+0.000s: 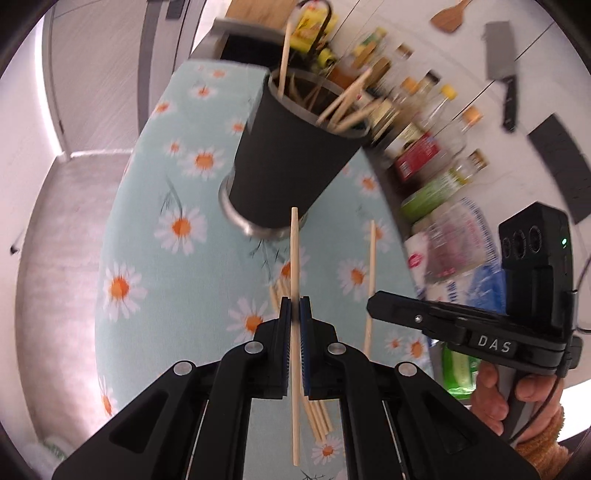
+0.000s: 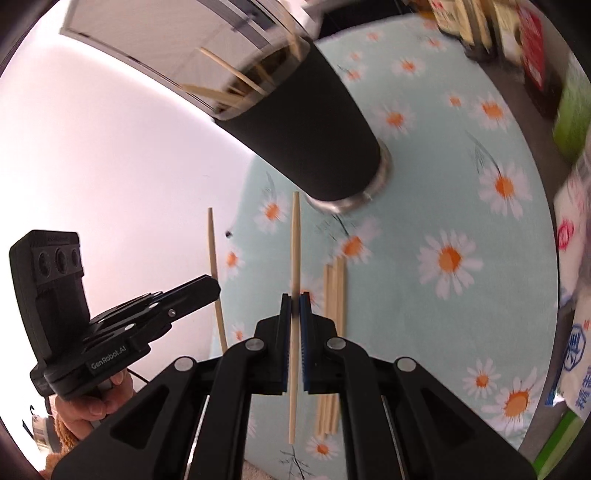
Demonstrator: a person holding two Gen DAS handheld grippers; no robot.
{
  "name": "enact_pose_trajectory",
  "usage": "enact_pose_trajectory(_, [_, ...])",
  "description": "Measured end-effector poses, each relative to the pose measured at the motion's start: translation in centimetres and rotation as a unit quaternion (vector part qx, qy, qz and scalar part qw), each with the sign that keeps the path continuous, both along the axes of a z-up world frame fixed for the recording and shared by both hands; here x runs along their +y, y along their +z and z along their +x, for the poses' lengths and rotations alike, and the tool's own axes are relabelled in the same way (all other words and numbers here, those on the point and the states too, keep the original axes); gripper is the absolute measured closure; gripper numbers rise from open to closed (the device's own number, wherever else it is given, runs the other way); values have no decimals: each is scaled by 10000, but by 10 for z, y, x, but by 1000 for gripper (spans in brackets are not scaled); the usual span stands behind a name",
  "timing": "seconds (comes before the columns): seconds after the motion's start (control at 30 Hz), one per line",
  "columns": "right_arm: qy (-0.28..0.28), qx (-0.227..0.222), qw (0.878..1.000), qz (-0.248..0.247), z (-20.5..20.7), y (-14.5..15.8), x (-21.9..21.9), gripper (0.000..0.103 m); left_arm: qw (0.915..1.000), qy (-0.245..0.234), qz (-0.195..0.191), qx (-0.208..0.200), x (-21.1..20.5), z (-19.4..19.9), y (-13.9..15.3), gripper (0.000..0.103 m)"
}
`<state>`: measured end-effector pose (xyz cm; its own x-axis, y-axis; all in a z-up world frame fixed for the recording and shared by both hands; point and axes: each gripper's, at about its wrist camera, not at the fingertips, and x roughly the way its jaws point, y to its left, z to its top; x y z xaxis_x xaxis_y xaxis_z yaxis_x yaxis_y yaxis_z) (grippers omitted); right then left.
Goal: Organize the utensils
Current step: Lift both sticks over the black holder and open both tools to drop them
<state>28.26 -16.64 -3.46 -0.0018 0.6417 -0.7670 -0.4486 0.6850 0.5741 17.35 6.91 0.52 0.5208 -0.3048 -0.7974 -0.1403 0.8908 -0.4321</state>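
In the left wrist view my left gripper (image 1: 294, 305) is shut on a single wooden chopstick (image 1: 294, 251), held upright above the daisy-print cloth (image 1: 155, 206). A black cup (image 1: 291, 147) with several chopsticks in it stands just beyond. My right gripper (image 1: 372, 305) sits to the right, shut on another chopstick (image 1: 372, 258). In the right wrist view the right gripper (image 2: 294, 302) clamps its chopstick (image 2: 295, 240) in front of the cup (image 2: 310, 122). The left gripper (image 2: 217, 287) is at the left with its chopstick (image 2: 212, 251). A loose bundle of chopsticks (image 2: 334, 295) lies on the cloth under both.
Bottles and food packets (image 1: 424, 122) crowd the table edge right of the cup. A cleaver (image 1: 500, 55) and a wooden spatula (image 1: 450, 16) hang on the white wall behind. Packets (image 2: 576, 258) line the cloth's right edge. Floor (image 1: 62, 229) drops away on the left.
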Motion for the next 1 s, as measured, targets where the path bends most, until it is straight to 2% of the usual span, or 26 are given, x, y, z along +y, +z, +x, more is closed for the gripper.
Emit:
enact_pose_trajectory(0.23, [-140, -816, 9946, 625, -1, 48, 6, 97, 9939, -136, -206, -1075, 18, 0, 41, 99])
enact_pose_trajectory(0.43, [-338, -1403, 9844, 1005, 11, 90, 9, 97, 9782, -195, -229, -2054, 34, 7, 84, 99])
enact_pose_trajectory(0.53, [-442, -1691, 9779, 1147, 20, 112, 12, 97, 9723, -126, -267, -2319, 40, 13, 98, 99])
enact_pose_trajectory(0.67, [-619, -2208, 9658, 1210, 29, 134, 11, 97, 9586, -50, -184, -2842, 45, 22, 123, 99])
enact_pose_trajectory(0.77, [-757, -2424, 9580, 1333, 40, 147, 11, 97, 9495, 56, 28, -3137, 47, 27, 136, 99])
enact_pose_trajectory(0.97, [-987, -2822, 9418, 1536, 61, 161, 8, 97, 9227, 343, 325, -3825, 50, 42, 151, 99])
enact_pose_trajectory(1.0, [-1036, -2874, 9397, 1536, 66, 161, 9, 97, 9211, 335, 336, -3865, 50, 44, 152, 99])
